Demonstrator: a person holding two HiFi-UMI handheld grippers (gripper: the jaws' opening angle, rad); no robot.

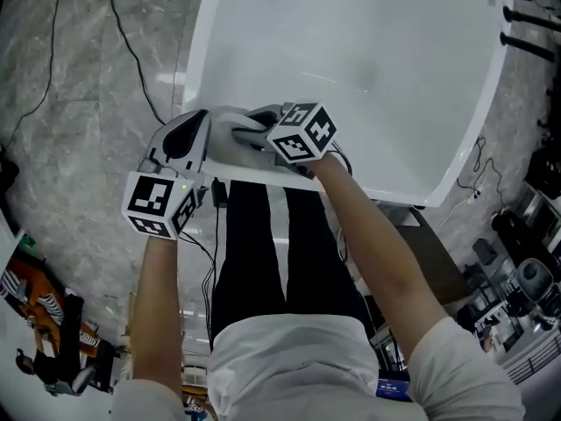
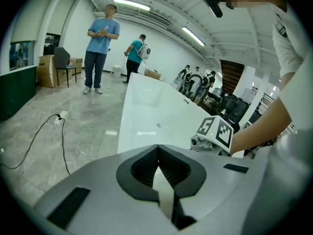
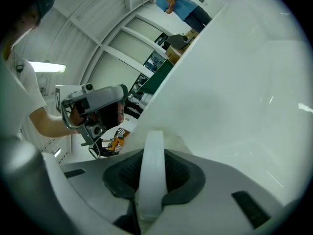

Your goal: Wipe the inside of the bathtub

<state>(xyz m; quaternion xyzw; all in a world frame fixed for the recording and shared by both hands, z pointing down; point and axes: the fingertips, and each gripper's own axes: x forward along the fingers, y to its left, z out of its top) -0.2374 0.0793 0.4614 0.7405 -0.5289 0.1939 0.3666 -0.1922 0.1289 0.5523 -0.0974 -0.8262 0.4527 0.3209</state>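
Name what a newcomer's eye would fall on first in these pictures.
The big white bathtub fills the top of the head view, smooth and glossy. At its near rim the right gripper pinches a white strip, probably a wiping cloth, with the left gripper close beside it.

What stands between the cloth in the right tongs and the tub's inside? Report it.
Nothing visible does. The right tongs, shut on the cloth, are at the near rim of the tub, and its white inside opens just beyond them with nothing in between.
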